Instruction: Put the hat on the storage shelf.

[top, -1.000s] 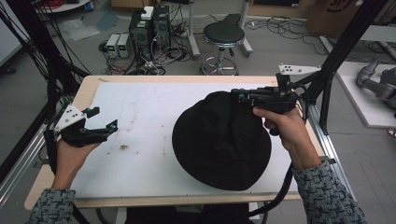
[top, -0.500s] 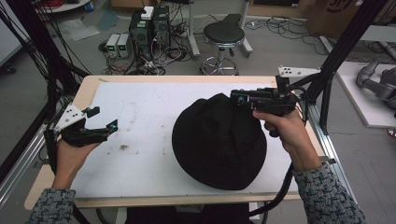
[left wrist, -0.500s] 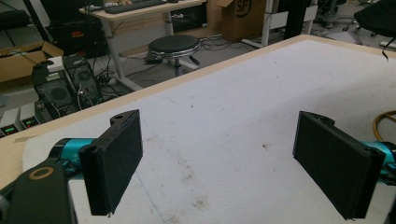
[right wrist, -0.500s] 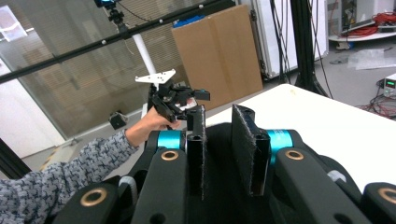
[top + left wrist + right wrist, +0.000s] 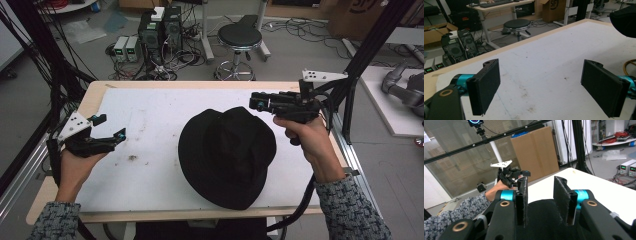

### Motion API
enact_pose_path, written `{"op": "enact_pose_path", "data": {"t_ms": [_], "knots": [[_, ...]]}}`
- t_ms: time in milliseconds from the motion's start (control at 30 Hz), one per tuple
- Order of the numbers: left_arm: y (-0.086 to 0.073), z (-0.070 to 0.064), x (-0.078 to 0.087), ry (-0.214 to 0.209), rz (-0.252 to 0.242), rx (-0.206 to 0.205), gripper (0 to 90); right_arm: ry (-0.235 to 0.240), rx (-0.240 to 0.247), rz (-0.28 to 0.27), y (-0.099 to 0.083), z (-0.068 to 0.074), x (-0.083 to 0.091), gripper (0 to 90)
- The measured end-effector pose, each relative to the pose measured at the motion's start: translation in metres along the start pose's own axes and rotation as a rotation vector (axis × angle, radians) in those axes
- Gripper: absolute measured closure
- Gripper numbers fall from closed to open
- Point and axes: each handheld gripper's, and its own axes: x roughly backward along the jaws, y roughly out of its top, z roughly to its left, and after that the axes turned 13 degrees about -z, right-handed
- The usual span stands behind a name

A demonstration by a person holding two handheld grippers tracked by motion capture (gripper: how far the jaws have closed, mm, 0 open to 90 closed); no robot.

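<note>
A black brimmed hat (image 5: 227,155) lies on the white table top (image 5: 150,110), right of its middle. My right gripper (image 5: 257,102) hovers over the hat's far right edge, open, with nothing between its pads. In the right gripper view the right gripper (image 5: 540,202) points across the hat (image 5: 541,216) toward the other hand. My left gripper (image 5: 110,126) is held at the table's left side, well apart from the hat, jaws wide open and empty. The left gripper view has the left gripper (image 5: 544,90) over bare table, with the hat (image 5: 624,20) at the upper right.
Brown stains (image 5: 132,157) mark the table left of the hat. A black frame post (image 5: 370,50) rises at the table's right edge. Behind the table stand a round stool (image 5: 240,37) and computer boxes (image 5: 160,25) on the floor among cables.
The hat's far edge has dropped away from the right gripper, and the hat now lies slightly nearer and to the left. Both grippers have barely moved.
</note>
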Motion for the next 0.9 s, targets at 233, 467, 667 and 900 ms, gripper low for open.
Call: {"op": "enact_pose_path", "data": {"t_ms": [233, 467, 667, 900], "knots": [[0.000, 0.000, 0.000, -0.001, 0.001, -0.002, 16.2, -0.027, 0.013, -0.019, 0.002, -0.003, 0.007, 60.1], [0.000, 0.000, 0.000, -0.001, 0.000, -0.002, 16.2, -0.067, 0.016, -0.029, 0.003, -0.007, 0.012, 55.4], [0.000, 0.000, 0.000, 0.002, 0.000, 0.001, 16.2, -0.112, 0.035, -0.032, 0.003, -0.011, 0.016, 48.7], [0.000, 0.000, 0.000, 0.002, 0.000, 0.000, 16.2, -0.188, 0.045, -0.055, 0.002, -0.018, 0.025, 40.8]]}}
